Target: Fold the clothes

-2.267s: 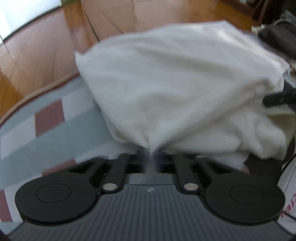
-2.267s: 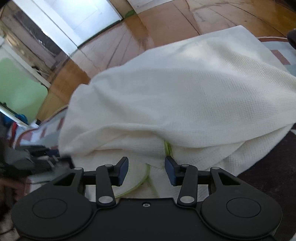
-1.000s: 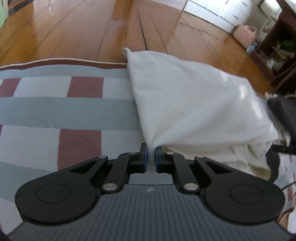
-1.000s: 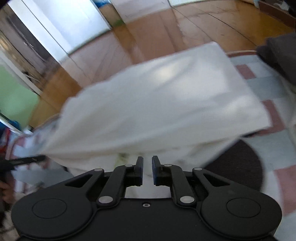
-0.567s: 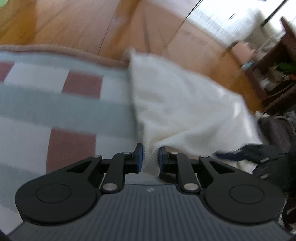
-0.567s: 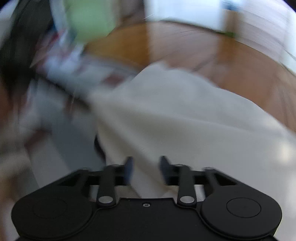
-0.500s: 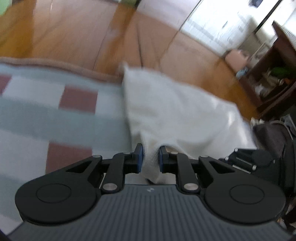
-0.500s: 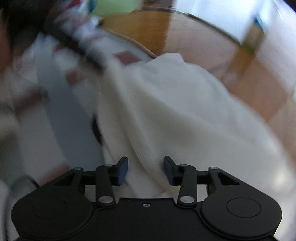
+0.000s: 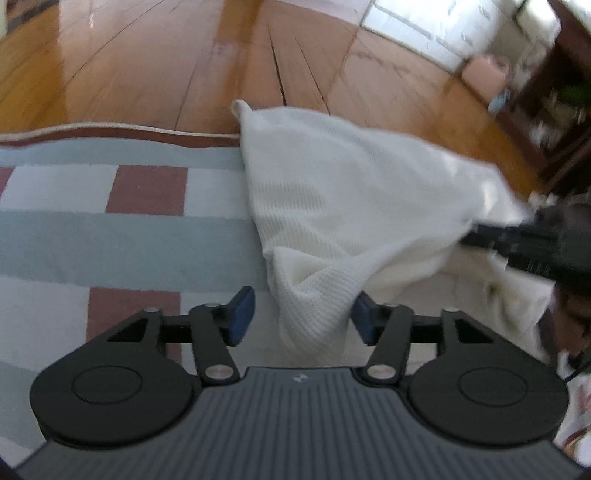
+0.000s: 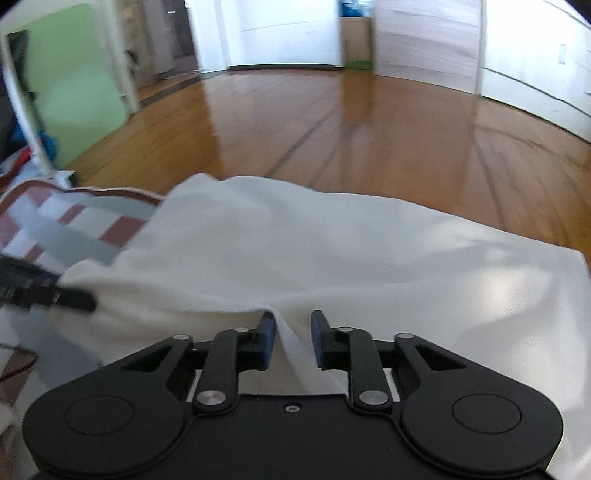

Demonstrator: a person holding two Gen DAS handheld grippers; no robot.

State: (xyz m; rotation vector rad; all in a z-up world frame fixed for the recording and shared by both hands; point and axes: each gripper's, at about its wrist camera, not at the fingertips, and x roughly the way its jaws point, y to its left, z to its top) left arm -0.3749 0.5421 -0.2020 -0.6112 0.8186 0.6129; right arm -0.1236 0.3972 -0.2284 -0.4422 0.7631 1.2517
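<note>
The left tool point(image 9: 301, 318) has just spread wide around the white garment point(image 9: 343, 206); the right tool point(image 10: 291, 341), narrowing, straddles a fold without gripping it.

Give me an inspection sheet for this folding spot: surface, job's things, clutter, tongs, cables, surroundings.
Surface: checked rug in grey, white and red, with a wooden floor beyond its edge.
Job's things: white knit garment, partly folded, lying over the rug's edge onto the floor.
Clutter: dark items at the right edge of the left wrist view, too blurred to name.
Tongs: left tongs have just been opening, a bunch of cloth loose between them; right tongs have just been closing, a cloth ridge in the gap, pads not clamped.
Cables: thin dark cord on the rug.
Surroundings: green panel, white doors, dark wooden furniture.
</note>
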